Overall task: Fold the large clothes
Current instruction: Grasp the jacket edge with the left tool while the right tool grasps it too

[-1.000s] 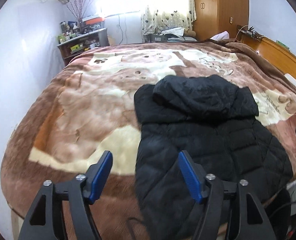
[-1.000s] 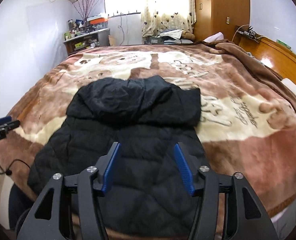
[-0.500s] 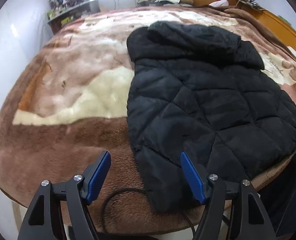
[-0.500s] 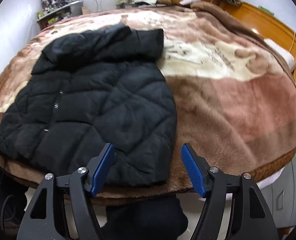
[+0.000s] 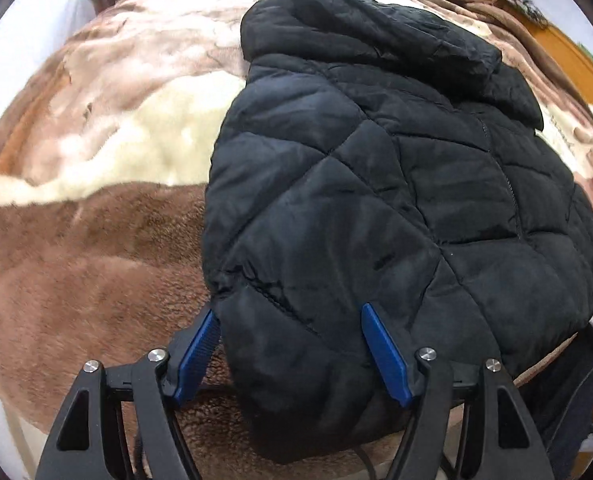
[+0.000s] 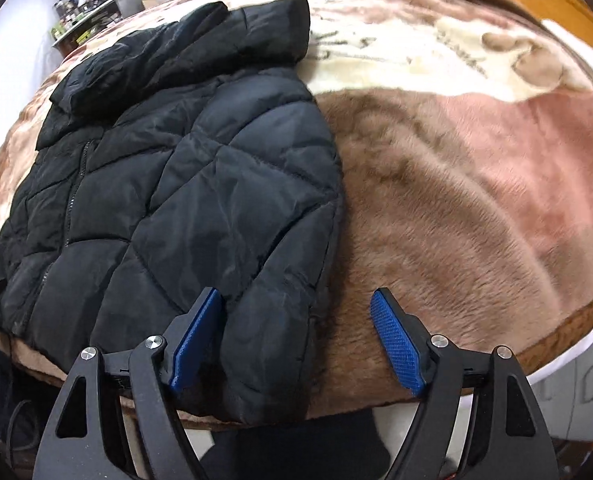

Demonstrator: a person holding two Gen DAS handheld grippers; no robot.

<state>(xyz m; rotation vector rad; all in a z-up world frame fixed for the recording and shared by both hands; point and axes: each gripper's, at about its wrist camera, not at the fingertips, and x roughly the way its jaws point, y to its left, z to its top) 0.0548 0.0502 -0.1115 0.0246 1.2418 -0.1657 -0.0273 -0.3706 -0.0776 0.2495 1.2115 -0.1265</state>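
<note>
A big black puffy jacket (image 5: 376,200) lies flat on a bed, on a fuzzy brown and cream blanket (image 5: 96,240). Its hood (image 5: 376,32) is at the far end and its bottom edge is at the near edge of the bed. The left wrist view shows the jacket's left side. There the left gripper (image 5: 288,344) points down at the near left corner of the jacket. Its two blue pads (image 5: 384,356) stand wide apart, with the puffy corner between them. The left pad sits right at the jacket's side edge and the right pad rests against the black cloth, but they are not squeezing it. The jaws have just closed a little. This view also shows a zip line (image 5: 504,176) running down the jacket and a thin dark cord (image 5: 576,392) hanging by the bed on the right. The right wrist view shows the other side. The right gripper (image 6: 296,344) points down at the near right corner of the jacket (image 6: 176,200). Its jaws have just been opening and stand wide. The left pad (image 6: 196,340) touches the jacket, and the right pad is over bare blanket (image 6: 456,200), not touching the jacket. Only part of the corner is between them, and nothing is gripped. Only this view shows a messy shelf (image 6: 92,8) far back by the wall and a white cupboard (image 6: 576,380) low on the right.
</note>
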